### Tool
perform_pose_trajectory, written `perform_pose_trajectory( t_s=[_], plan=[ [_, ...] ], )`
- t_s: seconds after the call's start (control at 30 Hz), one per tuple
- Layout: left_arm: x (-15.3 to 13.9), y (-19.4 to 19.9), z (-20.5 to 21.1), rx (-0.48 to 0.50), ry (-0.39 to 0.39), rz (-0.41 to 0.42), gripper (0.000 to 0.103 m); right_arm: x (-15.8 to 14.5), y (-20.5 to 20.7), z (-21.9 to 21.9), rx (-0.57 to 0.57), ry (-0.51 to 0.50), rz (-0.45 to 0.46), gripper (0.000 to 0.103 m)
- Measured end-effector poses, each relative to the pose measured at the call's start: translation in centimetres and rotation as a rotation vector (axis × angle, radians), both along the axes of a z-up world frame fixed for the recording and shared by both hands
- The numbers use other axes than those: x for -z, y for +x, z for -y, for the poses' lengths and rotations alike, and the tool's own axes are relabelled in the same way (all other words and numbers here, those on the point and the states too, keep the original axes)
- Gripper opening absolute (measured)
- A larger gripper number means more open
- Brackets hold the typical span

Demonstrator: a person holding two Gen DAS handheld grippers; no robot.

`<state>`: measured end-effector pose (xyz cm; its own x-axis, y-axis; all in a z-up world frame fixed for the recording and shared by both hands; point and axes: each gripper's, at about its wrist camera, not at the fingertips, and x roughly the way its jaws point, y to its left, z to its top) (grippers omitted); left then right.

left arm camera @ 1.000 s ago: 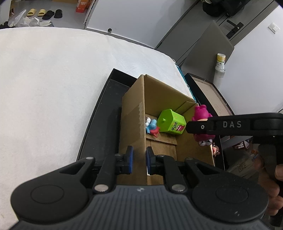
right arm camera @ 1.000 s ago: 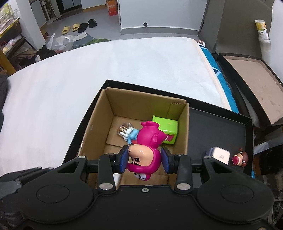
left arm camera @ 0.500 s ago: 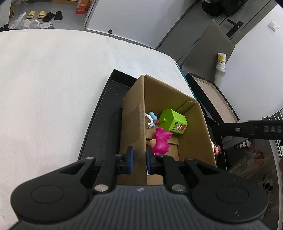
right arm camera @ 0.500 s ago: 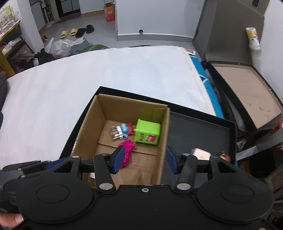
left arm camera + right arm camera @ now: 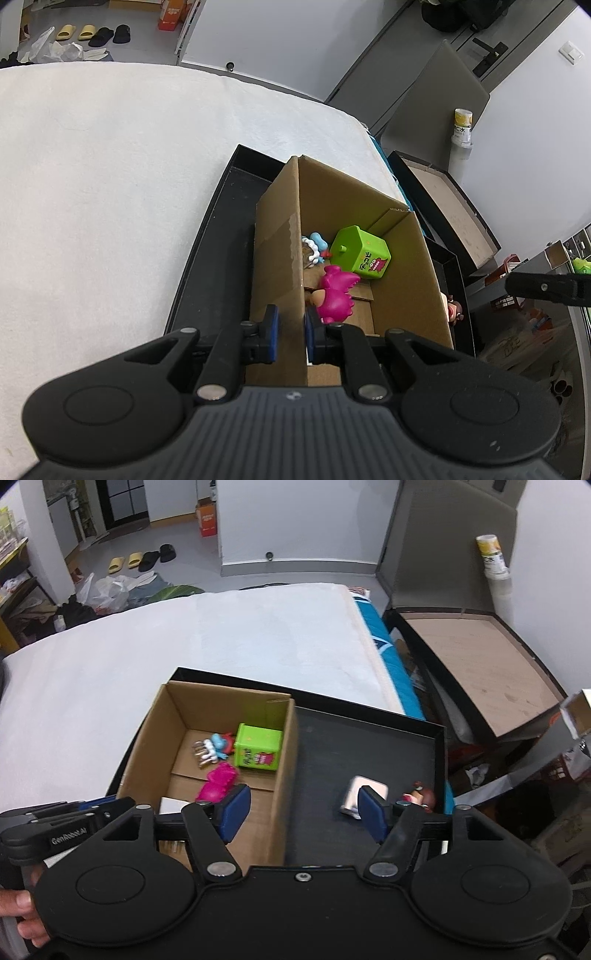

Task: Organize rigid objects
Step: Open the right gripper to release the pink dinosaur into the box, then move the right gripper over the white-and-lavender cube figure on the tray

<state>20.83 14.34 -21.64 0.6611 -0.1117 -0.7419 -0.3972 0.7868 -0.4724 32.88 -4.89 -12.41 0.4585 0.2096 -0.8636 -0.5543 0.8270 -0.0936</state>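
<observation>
The pink figure (image 5: 218, 784) now lies loose on the floor of the cardboard box (image 5: 284, 775), beside the green cube (image 5: 258, 751) and a small blue toy (image 5: 218, 743); a second ago the right gripper (image 5: 303, 814) held it. That gripper's jaws are opening with nothing between them. The left gripper (image 5: 290, 334) stays clamped on the box wall. Judging by the black tray (image 5: 441, 760), a small white box (image 5: 364, 792) and a brown figurine (image 5: 421, 797) remain to sort.
</observation>
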Motion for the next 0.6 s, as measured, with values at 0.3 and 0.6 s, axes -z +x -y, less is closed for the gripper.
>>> perform_pose_trajectory(
  t_s=[0.3, 0.6],
  plan=[
    [0.0, 0.0, 0.0, 0.000, 0.000, -0.001, 0.013, -0.2, 0.8, 3.1, 0.047, 0.003, 0.011, 0.077],
    [0.0, 0.1, 0.0, 0.000, 0.002, -0.001, 0.013, 0.2, 1.1, 4.4, 0.051, 0.013, 0.021, 0.097]
  ],
)
